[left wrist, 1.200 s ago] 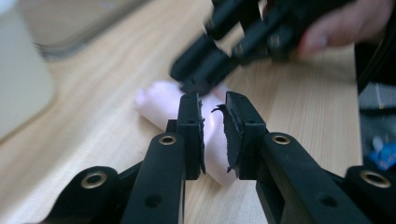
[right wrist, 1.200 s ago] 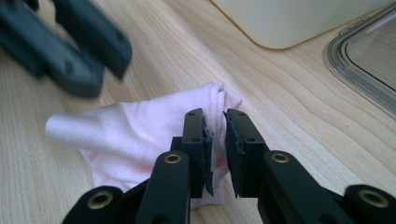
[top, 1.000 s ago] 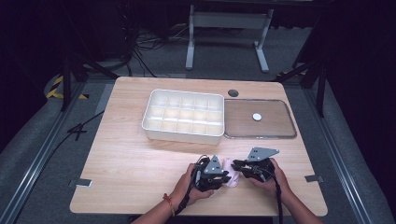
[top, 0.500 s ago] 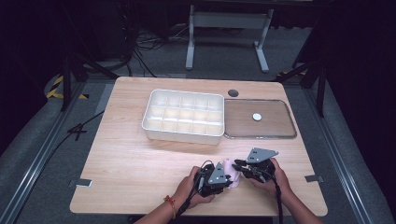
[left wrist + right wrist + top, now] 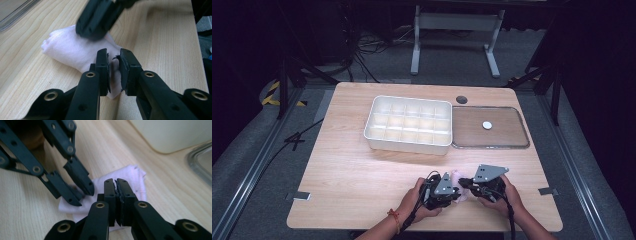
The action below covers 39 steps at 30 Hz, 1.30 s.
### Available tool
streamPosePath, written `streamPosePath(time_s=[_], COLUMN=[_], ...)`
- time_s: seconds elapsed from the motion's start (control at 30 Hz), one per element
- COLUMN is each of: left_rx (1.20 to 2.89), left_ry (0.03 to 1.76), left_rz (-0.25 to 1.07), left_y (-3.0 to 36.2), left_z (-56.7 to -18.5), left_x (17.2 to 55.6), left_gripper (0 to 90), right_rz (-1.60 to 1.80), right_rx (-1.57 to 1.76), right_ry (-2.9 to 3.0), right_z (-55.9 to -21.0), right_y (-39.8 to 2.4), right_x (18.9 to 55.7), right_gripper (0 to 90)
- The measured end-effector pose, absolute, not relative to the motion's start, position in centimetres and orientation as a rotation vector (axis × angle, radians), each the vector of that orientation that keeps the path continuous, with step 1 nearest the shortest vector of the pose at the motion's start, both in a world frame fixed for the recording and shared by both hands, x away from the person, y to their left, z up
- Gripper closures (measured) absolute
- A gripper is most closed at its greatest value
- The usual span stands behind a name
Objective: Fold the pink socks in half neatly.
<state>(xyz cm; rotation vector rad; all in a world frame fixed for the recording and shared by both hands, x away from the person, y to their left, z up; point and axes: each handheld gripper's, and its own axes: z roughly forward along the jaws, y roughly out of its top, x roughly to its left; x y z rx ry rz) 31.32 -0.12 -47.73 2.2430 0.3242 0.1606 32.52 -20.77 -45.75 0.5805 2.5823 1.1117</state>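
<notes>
Both my left gripper [image 5: 113,67] and right gripper [image 5: 116,192] pinched the soft, light, floppy cloth [image 5: 72,50], best held by its edges.

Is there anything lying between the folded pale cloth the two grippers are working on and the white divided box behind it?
Nothing visible. Bare table lies between the pale cloth and the white divided box. The left gripper pinches the cloth; the right gripper is closed over it.

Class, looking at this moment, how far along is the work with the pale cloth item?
Done: the lid lies beside the open compartment box. In hand: both the left gripper and right gripper pinch the pale cloth near the table's front edge. Left: every compartment looks empty; the cloth remains outside the box.
</notes>
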Motion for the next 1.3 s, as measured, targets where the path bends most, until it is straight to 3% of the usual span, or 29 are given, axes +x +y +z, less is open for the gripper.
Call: streamPosePath(time_s=[0.4,0.87,1.3], left_rx=[2.272,2.318,2.27], left_ry=[0.309,0.268,0.297], left_rz=[0.174,0.096,0.109], left_y=[-0.4,-0.8,-0.4], left_z=[-47.4,-47.0,-46.5], left_x=[31.1,30.9,31.1], left_gripper=[78.7,83.6,77.0], right_rz=[1.08,1.05,1.088], right_rx=[0.637,0.656,0.716], right_ry=[2.555,2.533,2.481], right_z=[-46.3,-46.2,-45.5], right_y=[-21.4,-21.6,-22.9], right_x=[33.3,33.6,33.8], right_gripper=[89.6,89.8,83.8])
